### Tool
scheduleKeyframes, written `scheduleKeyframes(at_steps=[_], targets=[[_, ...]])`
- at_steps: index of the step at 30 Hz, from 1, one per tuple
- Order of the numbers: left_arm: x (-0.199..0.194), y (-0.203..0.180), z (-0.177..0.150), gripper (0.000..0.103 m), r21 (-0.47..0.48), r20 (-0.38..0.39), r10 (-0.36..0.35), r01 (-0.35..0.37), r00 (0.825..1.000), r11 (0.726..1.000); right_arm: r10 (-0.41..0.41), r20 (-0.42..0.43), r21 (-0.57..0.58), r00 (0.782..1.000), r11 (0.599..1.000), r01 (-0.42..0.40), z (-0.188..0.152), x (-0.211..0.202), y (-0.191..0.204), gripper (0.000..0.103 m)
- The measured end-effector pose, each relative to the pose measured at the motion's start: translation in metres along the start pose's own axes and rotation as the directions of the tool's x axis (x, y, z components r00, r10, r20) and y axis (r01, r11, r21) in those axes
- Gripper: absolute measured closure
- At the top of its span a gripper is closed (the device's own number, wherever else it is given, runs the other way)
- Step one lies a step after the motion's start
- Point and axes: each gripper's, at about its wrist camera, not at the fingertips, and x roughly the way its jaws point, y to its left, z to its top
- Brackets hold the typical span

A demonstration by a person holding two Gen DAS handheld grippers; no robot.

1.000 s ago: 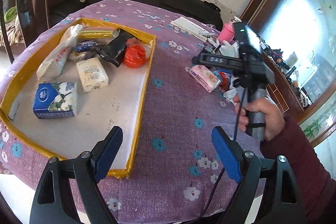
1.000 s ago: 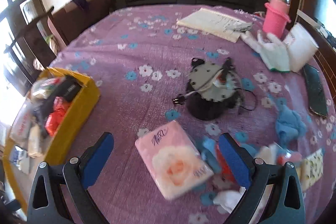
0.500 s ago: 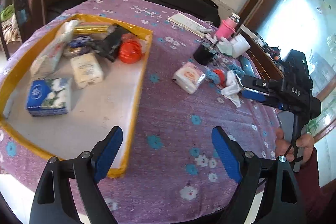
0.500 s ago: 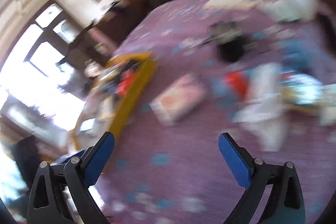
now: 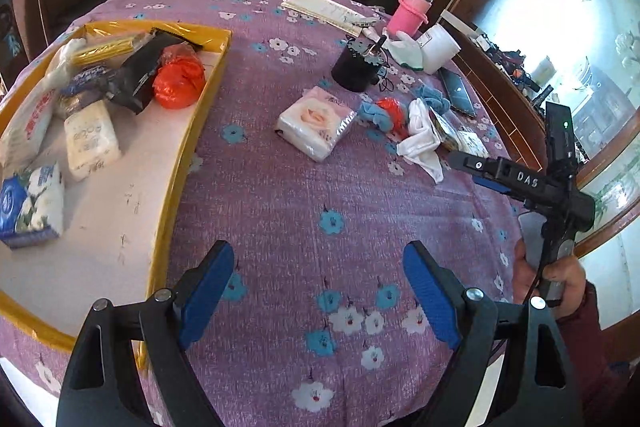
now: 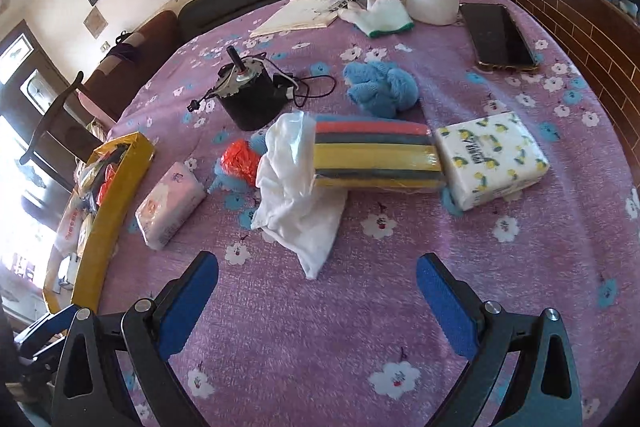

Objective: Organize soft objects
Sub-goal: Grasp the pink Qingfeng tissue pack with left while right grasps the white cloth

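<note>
Yellow-rimmed shallow tray [image 5: 188, 131] at far left on the purple flowered tablecloth [image 5: 304, 211], holding tissue packs, a black pouch and an orange-red plastic bundle [image 5: 178, 79]. Left gripper [image 5: 318, 287] pitched steeply down over bare cloth just right of the tray rim, blue pads wide apart, nothing between them. Pink-and-white tissue pack [image 6: 170, 205] lies loose between tray and clutter. White crumpled cloth [image 6: 298, 211] touches a striped sponge stack in clear wrap [image 6: 376, 155]; lemon-print tissue pack [image 6: 490, 159] just beside it. Right gripper [image 6: 318, 301] tilted down near the cloth, jaws spread wide, empty; a hand [image 5: 556, 279] in a maroon sleeve grasps its handle at far right
</note>
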Motion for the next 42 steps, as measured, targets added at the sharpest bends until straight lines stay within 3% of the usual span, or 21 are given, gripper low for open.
scheduleKeyframes(at_steps=[5,10,18,21,23,24,25,26,27,35,42], targets=[[0.027,-0.008,0.036,0.015,0.066,-0.011,0.057,-0.056,0.998,0.996,-0.057,0.019,-0.04,0.998,0.998,0.058,0.011,0.023,0.014,0.002],[0.079,-0.017,0.081,0.015,0.158,-0.037,0.138,-0.13,0.99,0.979,-0.08,0.026,-0.026,0.996,0.996,0.081,0.02,0.039,0.016,0.003],[0.14,-0.028,0.102,0.013,0.278,-0.054,0.256,-0.231,0.965,0.932,-0.101,0.031,-0.028,0.994,0.994,0.102,0.025,0.047,0.011,0.008],[0.149,-0.032,0.1,0.012,0.296,-0.052,0.28,-0.253,0.959,0.921,-0.137,0.047,-0.049,0.989,0.989,0.14,0.025,0.046,0.011,0.023],[0.149,-0.032,0.099,0.013,0.291,-0.037,0.274,-0.252,0.961,0.923,-0.142,0.051,-0.054,0.989,0.988,0.145,0.025,0.044,0.01,0.044],[0.147,-0.031,0.098,0.023,0.281,-0.036,0.267,-0.247,0.963,0.927,-0.133,0.047,-0.046,0.99,0.99,0.135,0.024,0.043,0.008,0.055],[0.143,-0.03,0.098,0.031,0.269,-0.029,0.253,-0.236,0.967,0.934,-0.12,0.044,-0.035,0.992,0.992,0.121,0.023,0.041,0.006,0.059],[0.141,-0.03,0.098,0.049,0.267,-0.026,0.251,-0.235,0.968,0.935,-0.101,0.039,-0.023,0.994,0.995,0.102,0.021,0.038,0.004,0.064],[0.137,-0.03,0.097,0.05,0.263,-0.027,0.249,-0.234,0.968,0.936,-0.085,0.037,-0.013,0.996,0.996,0.086,0.019,0.036,0.003,0.067],[0.091,-0.02,0.078,0.051,0.19,0.02,0.14,-0.142,0.99,0.971,0.027,0.047,0.005,0.999,1.0,-0.027,-0.013,0.009,0.007,0.084],[0.039,-0.006,0.061,0.051,0.107,0.084,0.037,-0.046,0.996,0.993,0.118,0.085,-0.068,0.989,0.991,-0.112,-0.032,-0.029,0.042,0.086]])
